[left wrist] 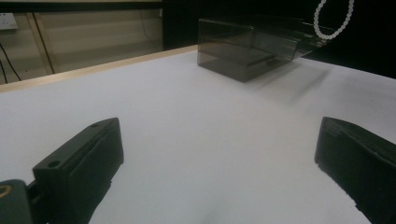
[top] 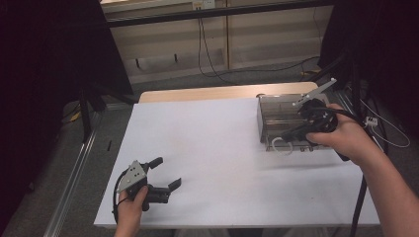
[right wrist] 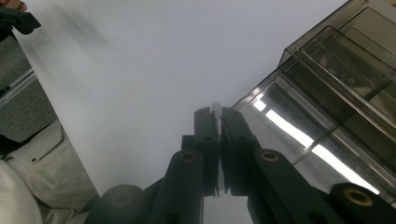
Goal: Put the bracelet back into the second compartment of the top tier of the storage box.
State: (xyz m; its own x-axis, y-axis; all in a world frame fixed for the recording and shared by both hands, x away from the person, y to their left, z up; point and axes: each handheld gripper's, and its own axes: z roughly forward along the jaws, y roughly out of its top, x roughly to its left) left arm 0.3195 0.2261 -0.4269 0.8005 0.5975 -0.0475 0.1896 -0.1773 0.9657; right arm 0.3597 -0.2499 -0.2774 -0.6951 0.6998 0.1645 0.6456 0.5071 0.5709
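Left tongs point(top: 165, 174) spread, idle at table's point(top: 207, 148) 7 o'clock; right tongs point(top: 291, 134) pinching white bead bracelet point(top: 282, 146) at 3 o'clock beside smoky box point(top: 276, 116), likely for stowing.

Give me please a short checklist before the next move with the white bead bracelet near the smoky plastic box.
1. Right gripper shut on the bead bracelet: ok.
2. Bracelet hangs free, apart from the table: ok, going by the left gripper view.
3. Smoky plastic box upright on the white table: ok.
4. Which box compartment lies under the bracelet: cannot tell.
5. Left gripper open, away from the box: ok.
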